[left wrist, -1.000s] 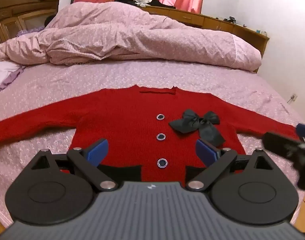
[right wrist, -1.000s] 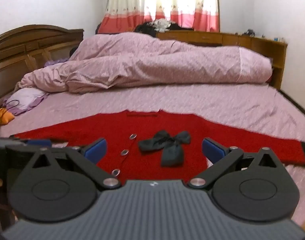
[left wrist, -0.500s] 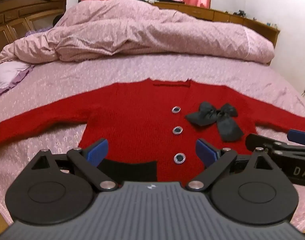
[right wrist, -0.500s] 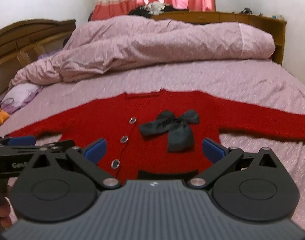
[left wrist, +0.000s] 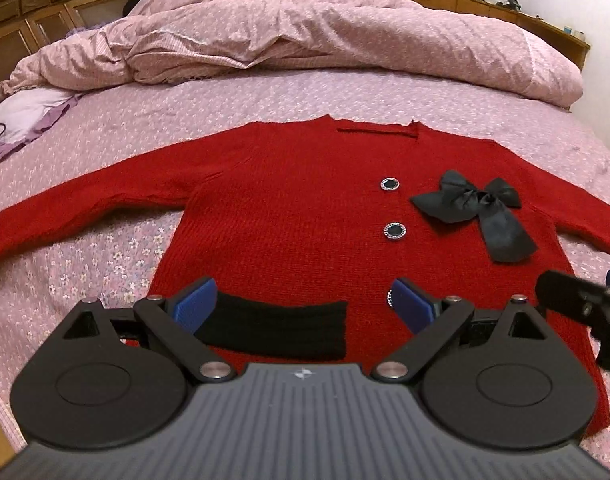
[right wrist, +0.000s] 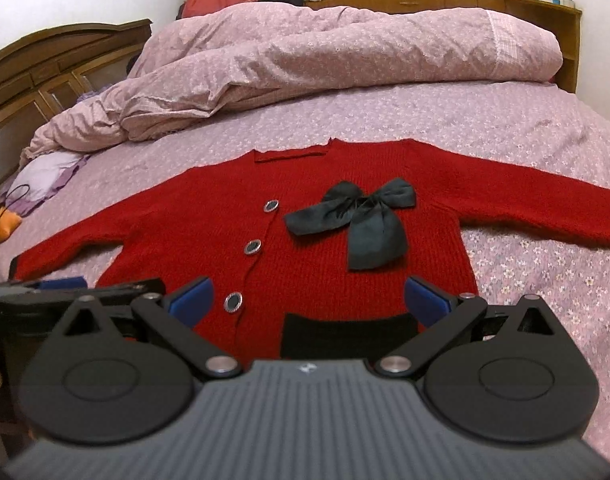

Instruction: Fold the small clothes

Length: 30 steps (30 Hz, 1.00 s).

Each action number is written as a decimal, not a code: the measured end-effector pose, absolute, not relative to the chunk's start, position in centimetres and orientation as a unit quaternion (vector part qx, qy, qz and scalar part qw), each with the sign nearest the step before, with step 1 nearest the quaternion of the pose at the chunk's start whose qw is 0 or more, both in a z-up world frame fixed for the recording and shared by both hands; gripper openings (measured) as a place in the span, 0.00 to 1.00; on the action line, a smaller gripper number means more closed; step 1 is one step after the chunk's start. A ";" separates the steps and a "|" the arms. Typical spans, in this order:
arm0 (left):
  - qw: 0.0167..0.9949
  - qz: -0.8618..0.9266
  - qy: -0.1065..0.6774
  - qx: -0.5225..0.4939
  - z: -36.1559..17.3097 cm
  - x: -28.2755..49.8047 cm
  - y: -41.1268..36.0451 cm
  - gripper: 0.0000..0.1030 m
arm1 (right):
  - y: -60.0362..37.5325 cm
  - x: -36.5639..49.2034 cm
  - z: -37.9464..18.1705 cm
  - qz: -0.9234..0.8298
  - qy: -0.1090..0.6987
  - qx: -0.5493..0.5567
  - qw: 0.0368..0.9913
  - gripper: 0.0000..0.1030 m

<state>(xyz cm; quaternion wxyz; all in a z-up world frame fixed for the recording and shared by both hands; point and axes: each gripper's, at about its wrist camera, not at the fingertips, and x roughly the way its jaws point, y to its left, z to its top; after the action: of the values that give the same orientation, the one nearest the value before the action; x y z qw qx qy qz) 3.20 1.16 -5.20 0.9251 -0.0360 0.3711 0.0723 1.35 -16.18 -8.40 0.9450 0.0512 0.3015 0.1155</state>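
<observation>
A small red knitted cardigan (left wrist: 297, 208) lies flat on the bed, sleeves spread to both sides, with a black bow (left wrist: 481, 212), round buttons and black pocket bands. It also shows in the right wrist view (right wrist: 313, 248), with its bow (right wrist: 361, 220). My left gripper (left wrist: 303, 304) is open and empty, hovering over the left black pocket band (left wrist: 273, 328) at the hem. My right gripper (right wrist: 309, 300) is open and empty over the right black pocket band (right wrist: 349, 336). Each gripper shows at the edge of the other's view.
The bed has a pink flowered sheet (left wrist: 233, 108). A rumpled pink duvet (left wrist: 305, 28) lies across the far side. A purple pillow (left wrist: 29, 112) is at the far left. A wooden headboard (right wrist: 45, 68) stands left and a wooden cabinet (right wrist: 505, 4) behind.
Both grippers have moved forward and down toward the cardigan's hem. The cardigan looks larger and closer. It has not moved, and the jaws stay open.
</observation>
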 end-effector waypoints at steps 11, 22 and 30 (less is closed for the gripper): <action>0.924 0.079 0.373 -0.036 -5.4 3.2 1.5 0.93 | -15.5 2.3 -7.9 0.117 0.299 0.041 0.946 1.00; 0.924 0.072 0.373 -0.032 -5.1 3.0 1.2 0.93 | -15.5 2.1 -7.8 0.120 0.301 0.043 0.945 1.00; 0.923 0.072 0.375 -0.035 -5.1 3.0 1.3 0.94 | -15.3 2.1 -7.9 0.124 0.306 0.040 0.943 1.00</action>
<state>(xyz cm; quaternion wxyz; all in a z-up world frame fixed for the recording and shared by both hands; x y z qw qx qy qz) 3.00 1.33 -5.06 0.9234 -0.0349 0.3754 0.0718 2.10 -15.33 -7.92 0.9431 0.0402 0.3057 0.1242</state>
